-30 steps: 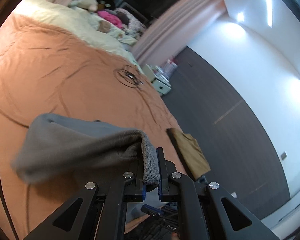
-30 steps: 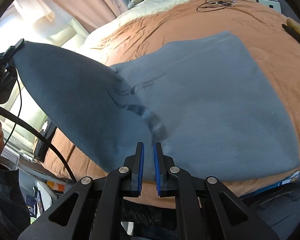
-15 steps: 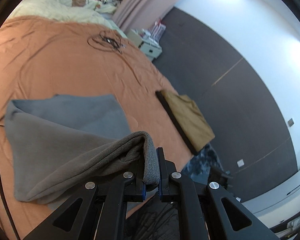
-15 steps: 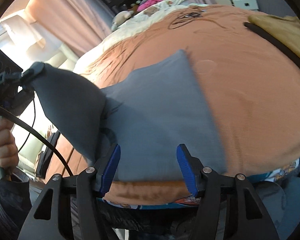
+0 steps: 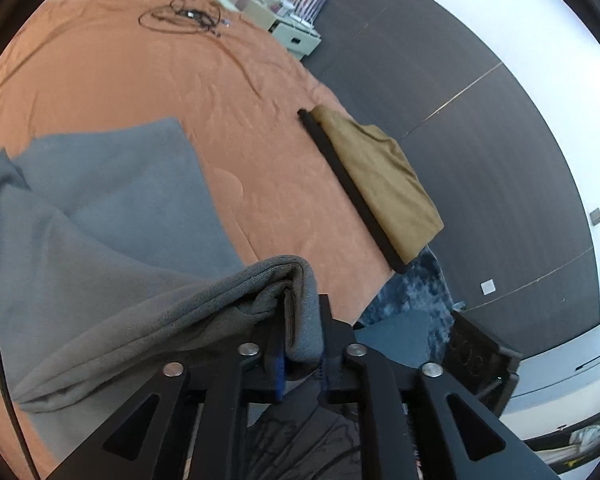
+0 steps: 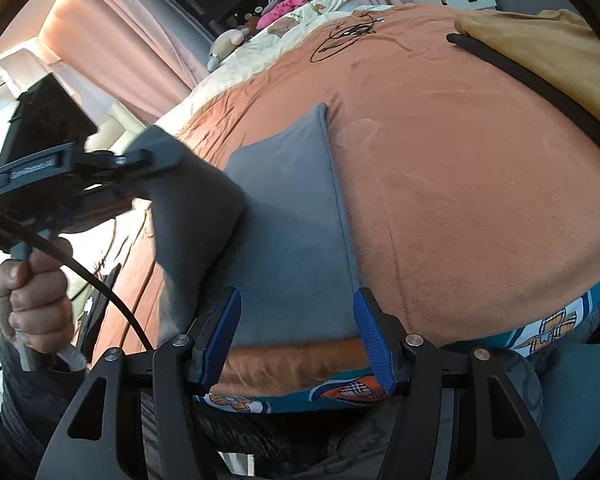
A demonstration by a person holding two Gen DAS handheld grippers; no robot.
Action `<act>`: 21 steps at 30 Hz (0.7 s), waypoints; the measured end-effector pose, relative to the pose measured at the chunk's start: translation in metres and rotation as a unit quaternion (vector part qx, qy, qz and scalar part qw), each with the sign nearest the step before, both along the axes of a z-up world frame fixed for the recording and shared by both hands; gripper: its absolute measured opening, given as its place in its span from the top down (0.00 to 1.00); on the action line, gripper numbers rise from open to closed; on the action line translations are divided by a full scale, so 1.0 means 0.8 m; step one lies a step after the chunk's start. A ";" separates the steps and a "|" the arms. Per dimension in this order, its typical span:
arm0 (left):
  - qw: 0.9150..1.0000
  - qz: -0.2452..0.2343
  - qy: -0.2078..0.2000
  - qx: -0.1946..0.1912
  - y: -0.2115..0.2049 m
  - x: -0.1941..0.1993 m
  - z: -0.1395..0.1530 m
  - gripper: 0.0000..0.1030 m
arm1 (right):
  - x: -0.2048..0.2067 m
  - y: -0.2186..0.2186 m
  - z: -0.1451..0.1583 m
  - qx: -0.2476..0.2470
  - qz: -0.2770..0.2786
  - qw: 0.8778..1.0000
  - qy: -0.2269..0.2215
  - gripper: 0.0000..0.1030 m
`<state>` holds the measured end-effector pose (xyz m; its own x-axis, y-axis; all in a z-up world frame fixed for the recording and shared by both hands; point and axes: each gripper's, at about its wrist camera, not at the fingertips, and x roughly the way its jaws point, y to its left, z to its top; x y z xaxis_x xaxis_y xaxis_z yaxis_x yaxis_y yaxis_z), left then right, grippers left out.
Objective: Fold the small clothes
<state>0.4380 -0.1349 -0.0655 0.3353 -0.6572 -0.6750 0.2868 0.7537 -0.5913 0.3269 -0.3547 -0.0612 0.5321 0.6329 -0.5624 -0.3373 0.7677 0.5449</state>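
A grey garment [image 5: 112, 216] lies partly flat on the orange bed cover [image 5: 132, 64]. My left gripper [image 5: 300, 344] is shut on a bunched edge of it and holds that part lifted. In the right wrist view the garment [image 6: 292, 216] lies flat ahead, with one part raised at the left by the left gripper [image 6: 140, 164]. My right gripper [image 6: 296, 340] is open and empty, its blue pads [image 6: 374, 344] either side of the garment's near edge at the bed's front edge.
A folded mustard garment with a black band [image 5: 376, 184] lies at the bed's right edge, also in the right wrist view [image 6: 540, 48]. A coiled black cable [image 5: 184, 16] lies farther up the bed. A white nightstand [image 5: 288, 28] stands beyond. Pillows and toys [image 6: 276, 12] lie at the bed's head.
My right gripper opened and let go of the grey garment, whose right half now lies flat. My left gripper moved right with its edge still held.
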 end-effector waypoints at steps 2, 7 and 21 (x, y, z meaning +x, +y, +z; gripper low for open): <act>1.000 -0.005 0.004 -0.017 0.005 -0.001 -0.005 0.64 | 0.004 -0.003 0.001 0.003 0.007 1.000 0.000 0.45; 0.999 0.026 -0.013 -0.019 0.046 -0.014 -0.001 0.36 | 0.025 0.011 -0.003 0.004 0.029 1.000 0.005 0.45; 0.990 0.140 0.026 0.018 0.186 -0.088 -0.057 0.36 | 0.058 0.028 0.005 -0.046 0.013 0.999 0.010 0.52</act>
<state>0.3680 0.0141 -0.1109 0.4645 -0.5188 -0.7178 0.0332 0.8201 -0.5713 0.3729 -0.3324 -0.0573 0.5040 0.5920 -0.6289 -0.3479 0.8056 0.4796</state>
